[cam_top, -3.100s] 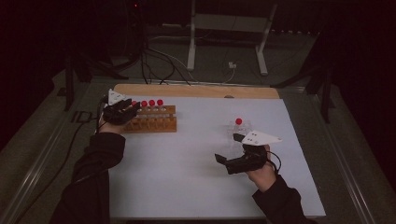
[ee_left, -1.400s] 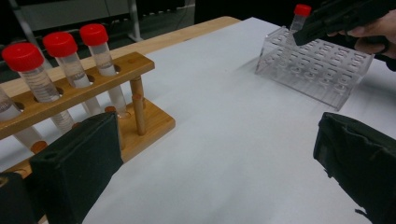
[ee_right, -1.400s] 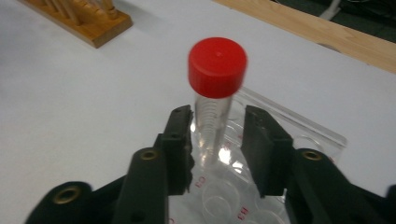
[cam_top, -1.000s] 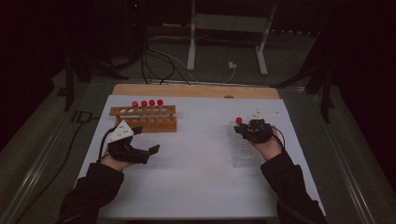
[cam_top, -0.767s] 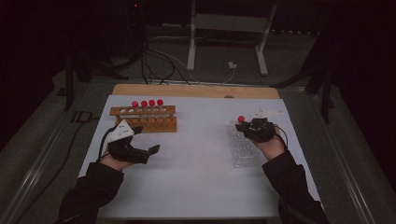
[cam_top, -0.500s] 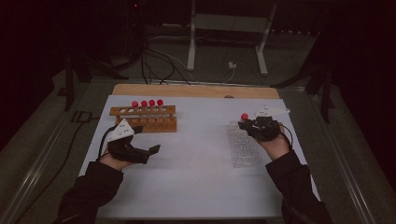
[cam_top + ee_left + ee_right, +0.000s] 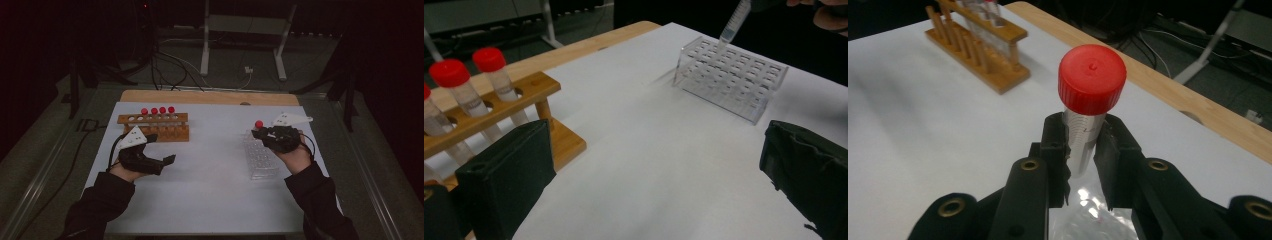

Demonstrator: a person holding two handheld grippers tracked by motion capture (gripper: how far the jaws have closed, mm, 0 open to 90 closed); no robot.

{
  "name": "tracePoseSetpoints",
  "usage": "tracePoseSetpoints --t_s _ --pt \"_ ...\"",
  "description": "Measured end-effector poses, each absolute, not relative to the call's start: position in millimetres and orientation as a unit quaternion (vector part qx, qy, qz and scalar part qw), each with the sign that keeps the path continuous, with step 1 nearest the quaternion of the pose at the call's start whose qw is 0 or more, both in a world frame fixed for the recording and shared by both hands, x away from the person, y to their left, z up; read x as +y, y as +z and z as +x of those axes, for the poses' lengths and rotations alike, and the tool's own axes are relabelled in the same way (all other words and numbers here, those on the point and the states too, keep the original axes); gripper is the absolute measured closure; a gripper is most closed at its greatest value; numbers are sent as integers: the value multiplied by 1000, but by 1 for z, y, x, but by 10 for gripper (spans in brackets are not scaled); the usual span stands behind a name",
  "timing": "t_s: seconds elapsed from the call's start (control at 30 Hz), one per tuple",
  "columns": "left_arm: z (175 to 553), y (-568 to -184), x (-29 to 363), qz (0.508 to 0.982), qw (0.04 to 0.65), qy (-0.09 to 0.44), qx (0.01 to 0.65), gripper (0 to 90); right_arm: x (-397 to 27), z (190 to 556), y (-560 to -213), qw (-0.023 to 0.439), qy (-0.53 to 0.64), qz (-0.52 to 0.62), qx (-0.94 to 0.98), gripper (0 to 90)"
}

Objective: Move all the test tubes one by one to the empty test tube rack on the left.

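Observation:
My right gripper (image 7: 258,133) is shut on a clear tube with a red cap (image 7: 259,124), held upright over the far end of the clear plastic rack (image 7: 261,161). In the right gripper view the pads (image 7: 1057,145) clamp the tube (image 7: 1091,82) just under its cap. The left gripper view shows the tube's tip (image 7: 733,25) hanging just above that rack (image 7: 729,80). My left gripper (image 7: 162,150) lies on the white sheet in front of the wooden rack (image 7: 155,131), open, with nothing between its jaws (image 7: 656,185). Several red-capped tubes (image 7: 157,110) stand in the wooden rack.
A white sheet (image 7: 210,190) covers the table, with a wooden strip (image 7: 210,97) along its far edge. Behind the table are cables and a stand's metal legs (image 7: 240,45). The room around the table is dark.
My right gripper closed on the tube standing in the clear rack and has lifted it up and slightly farther away. My left gripper drew back from the wooden rack, then kept still.

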State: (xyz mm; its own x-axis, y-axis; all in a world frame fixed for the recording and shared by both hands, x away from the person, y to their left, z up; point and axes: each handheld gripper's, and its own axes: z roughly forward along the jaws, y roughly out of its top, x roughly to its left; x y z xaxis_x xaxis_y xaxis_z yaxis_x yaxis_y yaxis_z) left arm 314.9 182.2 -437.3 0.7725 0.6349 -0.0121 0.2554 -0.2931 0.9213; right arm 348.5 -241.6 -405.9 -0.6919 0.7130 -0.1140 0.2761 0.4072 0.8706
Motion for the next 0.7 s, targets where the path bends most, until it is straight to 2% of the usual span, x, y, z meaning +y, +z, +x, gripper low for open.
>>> tracePoseSetpoints --t_s 0.3,0.7 --pt "311 -428 165 791 527 172 258 18 -219 337 -418 212 451 287 818 753" --pt "306 -415 124 811 526 144 213 21 -188 318 -440 178 449 256 837 753"
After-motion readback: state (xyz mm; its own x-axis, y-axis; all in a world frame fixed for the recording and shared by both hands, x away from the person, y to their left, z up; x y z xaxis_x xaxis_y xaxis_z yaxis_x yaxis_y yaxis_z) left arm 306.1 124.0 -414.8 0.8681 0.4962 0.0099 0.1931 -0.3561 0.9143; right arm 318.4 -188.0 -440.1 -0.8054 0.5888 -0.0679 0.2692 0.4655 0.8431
